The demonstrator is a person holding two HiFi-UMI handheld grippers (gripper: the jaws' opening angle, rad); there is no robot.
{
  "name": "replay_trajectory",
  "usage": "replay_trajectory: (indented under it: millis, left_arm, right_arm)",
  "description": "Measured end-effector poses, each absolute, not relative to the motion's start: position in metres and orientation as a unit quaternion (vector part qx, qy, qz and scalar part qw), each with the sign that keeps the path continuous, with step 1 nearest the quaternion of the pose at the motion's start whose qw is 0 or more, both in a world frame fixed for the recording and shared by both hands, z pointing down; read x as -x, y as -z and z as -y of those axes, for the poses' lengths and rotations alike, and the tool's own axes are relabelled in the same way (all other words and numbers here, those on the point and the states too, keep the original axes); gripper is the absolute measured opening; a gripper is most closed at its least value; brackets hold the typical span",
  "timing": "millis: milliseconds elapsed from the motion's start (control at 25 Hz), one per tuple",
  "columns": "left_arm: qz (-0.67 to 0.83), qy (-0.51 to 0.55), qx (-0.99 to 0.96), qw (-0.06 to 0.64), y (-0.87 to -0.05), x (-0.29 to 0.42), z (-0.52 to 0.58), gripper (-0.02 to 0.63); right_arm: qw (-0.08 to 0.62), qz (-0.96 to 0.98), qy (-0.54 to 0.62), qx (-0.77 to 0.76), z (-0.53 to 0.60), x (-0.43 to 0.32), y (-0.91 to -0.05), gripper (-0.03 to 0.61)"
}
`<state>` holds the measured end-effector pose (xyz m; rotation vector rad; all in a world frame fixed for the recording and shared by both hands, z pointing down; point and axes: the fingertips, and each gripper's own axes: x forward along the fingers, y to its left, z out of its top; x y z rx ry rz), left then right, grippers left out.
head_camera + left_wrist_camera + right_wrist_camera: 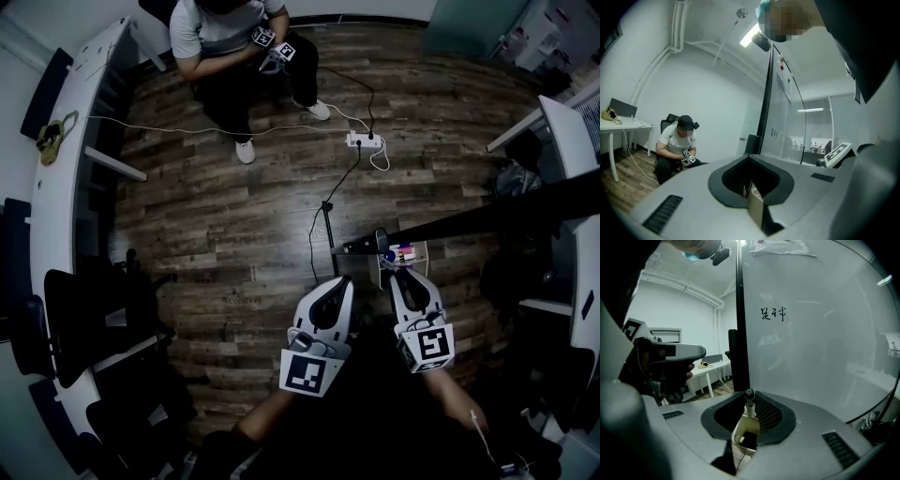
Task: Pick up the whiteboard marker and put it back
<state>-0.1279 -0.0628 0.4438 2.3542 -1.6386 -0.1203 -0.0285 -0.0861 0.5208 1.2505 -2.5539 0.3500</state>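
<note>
Fingers (740, 427) of the right gripper (749, 414) are clamping the whiteboard marker (749, 403) — the left gripper (754, 196) is sitting shut and empty. As I am judging it, the marker is pointing toward the whiteboard (811, 357) and risking a scrape, or missing the tray (422, 246) on a tilted release. It is standing upright between the pads, dark end poking past them

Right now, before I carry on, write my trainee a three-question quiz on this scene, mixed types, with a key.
1. True or false: the left gripper holds the whiteboard marker.
2. The whiteboard shows: A) dark handwriting B) a blue chart C) nothing at all.
3. Fill in: the right gripper clamps the marker by its ____ body.
Key: 1 false; 2 A; 3 white.
</note>
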Motion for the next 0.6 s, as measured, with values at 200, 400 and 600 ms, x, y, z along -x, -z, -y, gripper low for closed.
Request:
replay_trajectory:
  millis: [200, 400, 600]
  left_arm:
    - [0.568, 0.043, -0.811, 0.136, -0.445, 0.13, 0.066, 0.002]
    - [0.567, 0.044, -0.81, 0.142, -0.447, 0.13, 0.067, 0.002]
    - [0.568, 0.047, -0.809, 0.142, -0.447, 0.132, 0.066, 0.002]
  right_arm:
    - [0.156, 0.884, -0.119, -0.424, 0.086, 0.033, -0.525, 0.078]
    - [0.144, 0.889, -0.114, -0.419, 0.086, 0.037, -0.525, 0.08]
    - [0.144, 0.895, -0.12, -0.405, 0.082, 0.044, -0.524, 0.083]
